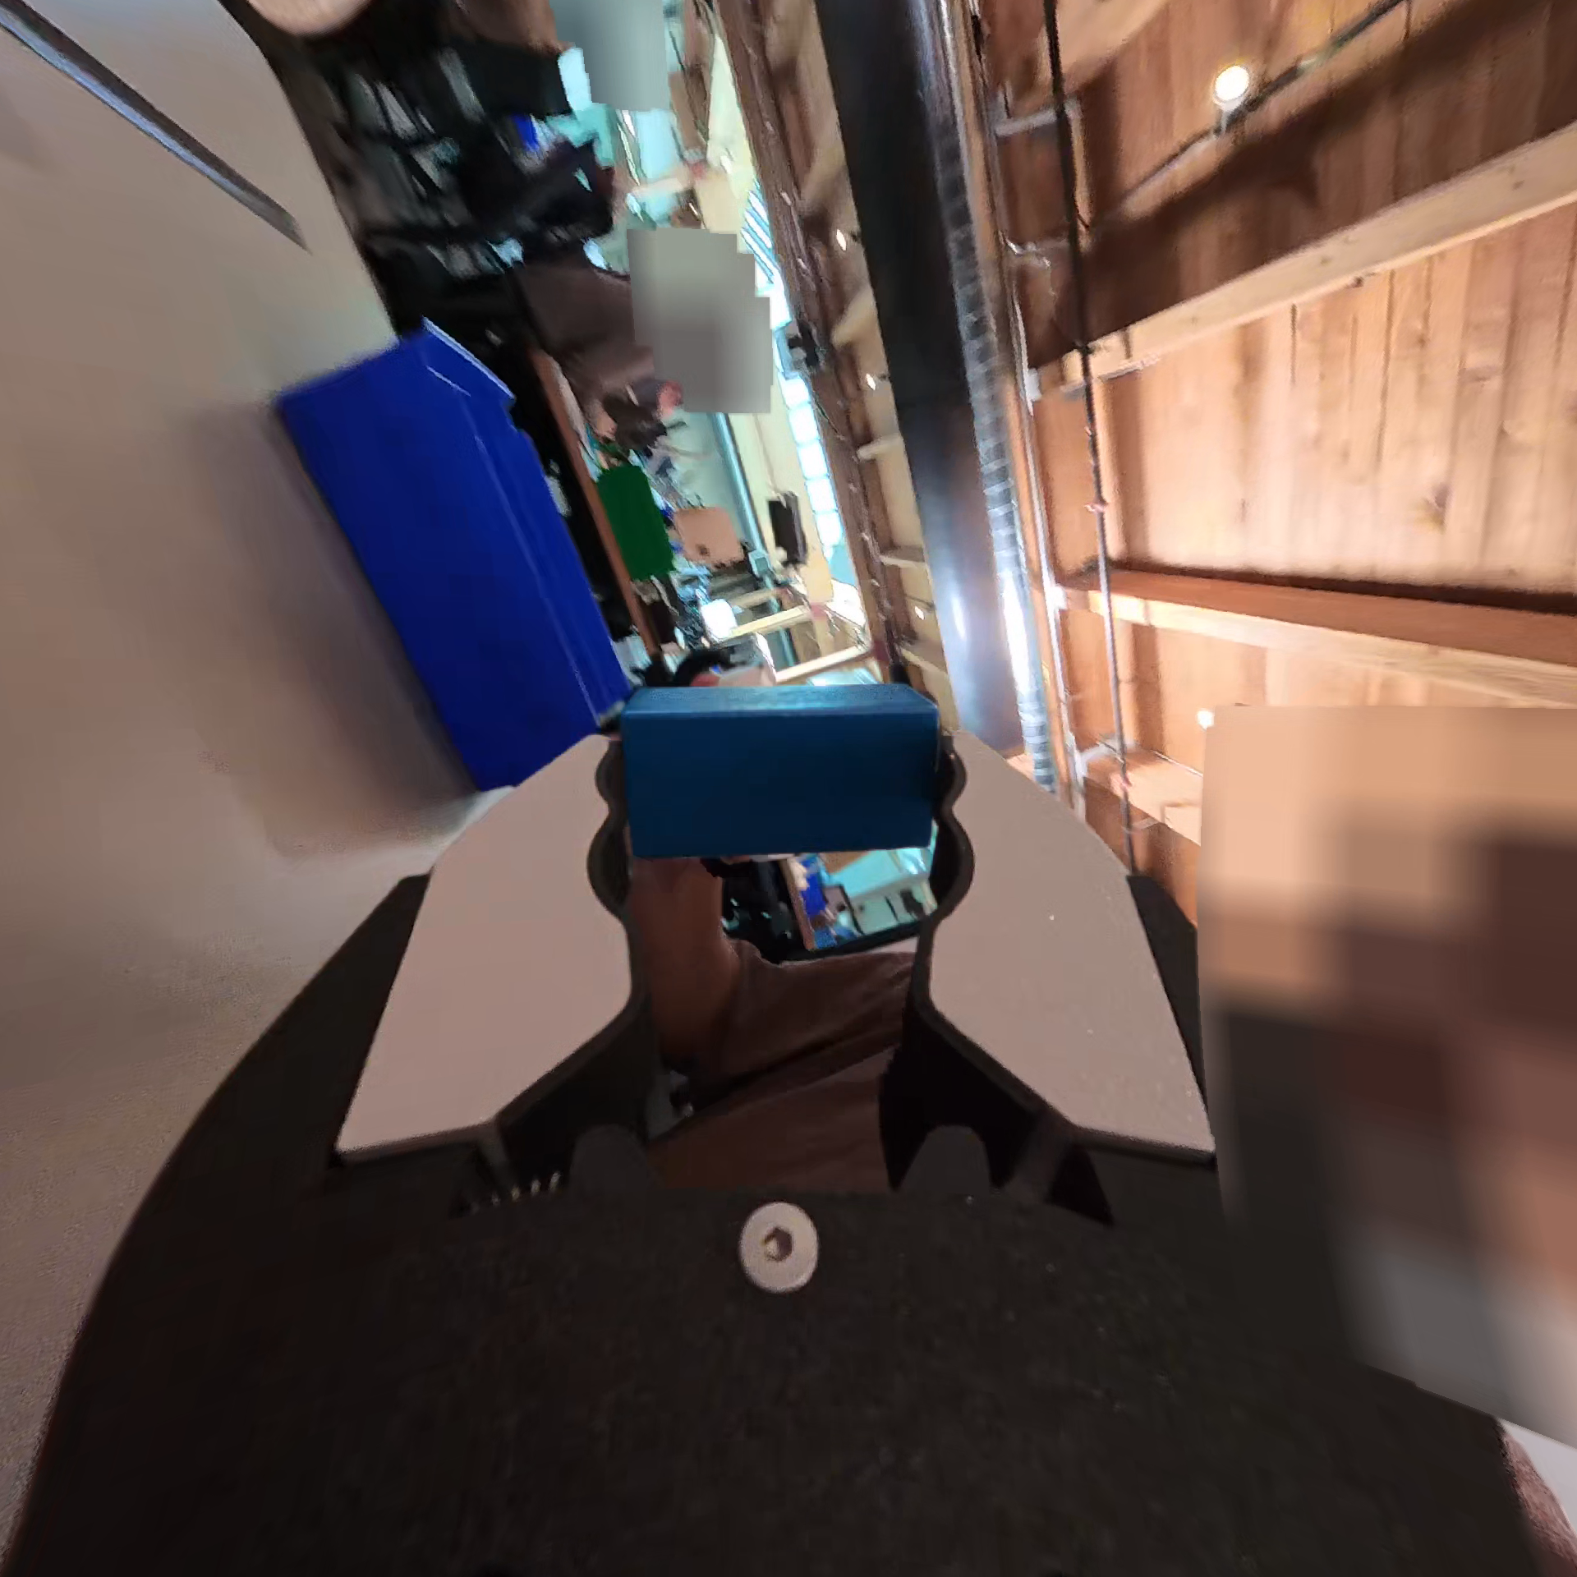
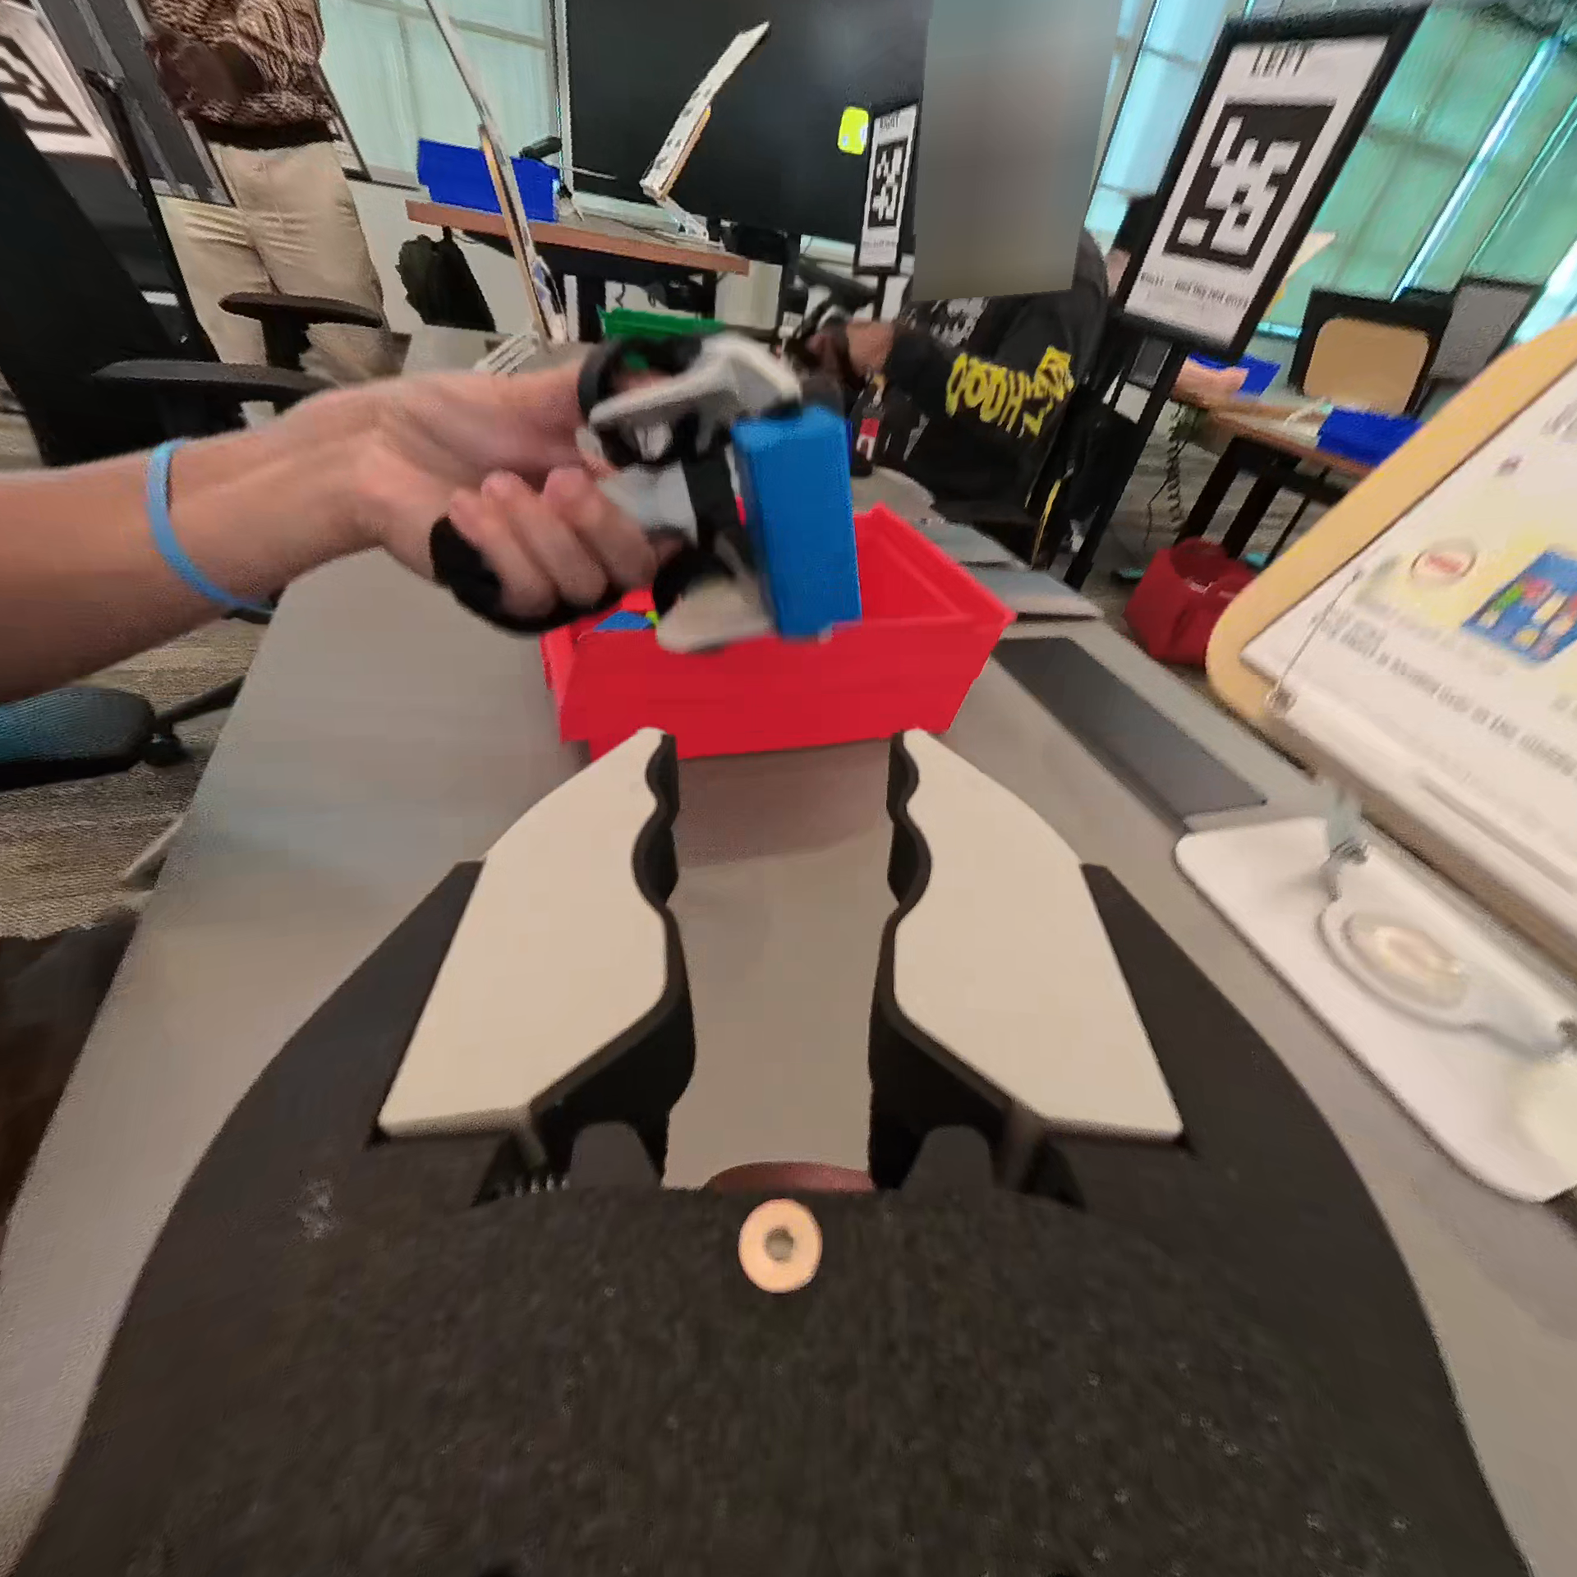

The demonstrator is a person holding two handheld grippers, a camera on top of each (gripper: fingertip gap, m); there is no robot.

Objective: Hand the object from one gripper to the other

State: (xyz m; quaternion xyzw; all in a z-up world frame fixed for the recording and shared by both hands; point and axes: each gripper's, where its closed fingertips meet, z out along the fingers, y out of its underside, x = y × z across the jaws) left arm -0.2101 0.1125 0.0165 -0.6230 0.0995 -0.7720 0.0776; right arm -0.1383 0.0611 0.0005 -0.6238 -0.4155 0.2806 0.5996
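The blue rectangular block (image 1: 776, 772) is a plain, matte cuboid with sharp edges, longer than it is wide. It sits clamped by its two ends between the left gripper's fingertips, held in the air. Seen from the right wrist view, it stands nearly upright, tilted slightly, above the red bin (image 2: 772, 683)

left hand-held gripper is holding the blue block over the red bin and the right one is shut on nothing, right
Not quite: the right hand-held gripper is open, its fingers apart and empty, as the right wrist view shows. The left hand-held gripper does hold the blue block over the red bin.
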